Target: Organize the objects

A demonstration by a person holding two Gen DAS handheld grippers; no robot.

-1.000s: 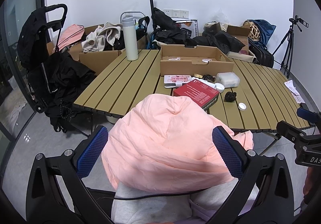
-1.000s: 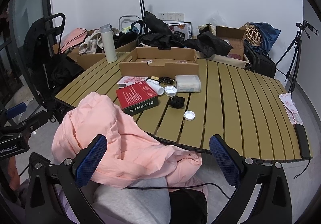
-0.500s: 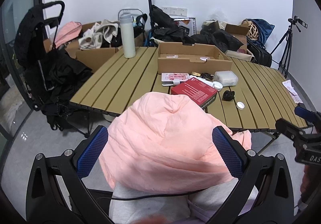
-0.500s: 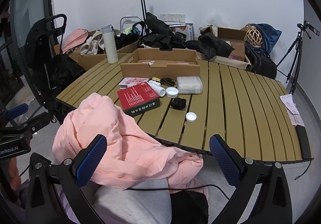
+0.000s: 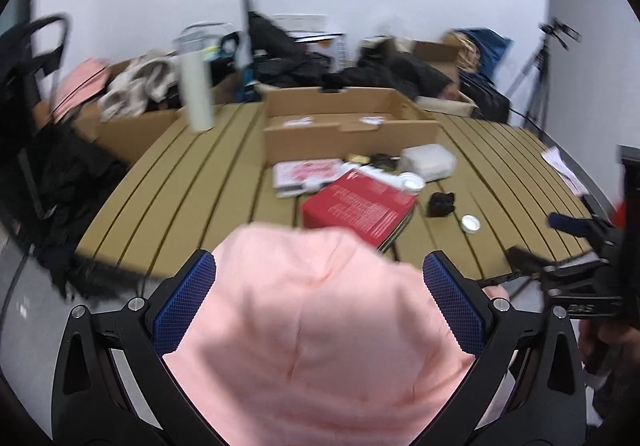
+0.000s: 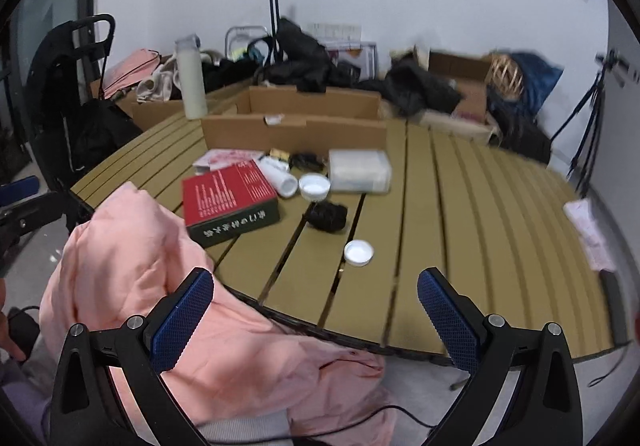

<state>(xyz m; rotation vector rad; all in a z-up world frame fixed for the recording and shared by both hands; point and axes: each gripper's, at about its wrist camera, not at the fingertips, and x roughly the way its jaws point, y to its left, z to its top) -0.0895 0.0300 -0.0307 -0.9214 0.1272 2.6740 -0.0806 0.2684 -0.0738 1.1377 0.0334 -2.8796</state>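
While the pink jacket is draped over the near edge of the slatted worktop, both views have been carried closer over the last second, as the blur suggests. The left claw stands wide apart around the jacket's bulge, unclamped; the right claw is likewise apart and empty. The red box, black clump and white lid now lie within nearer reach, so sorting into the cardboard box seems about to begin.

red box: we see white print on the lid and pale characters on its dark green side, none sharp enough to read | right gripper, seen from the left wrist: white lettering on the black body, cut off, unreadable | we find nothing else legible
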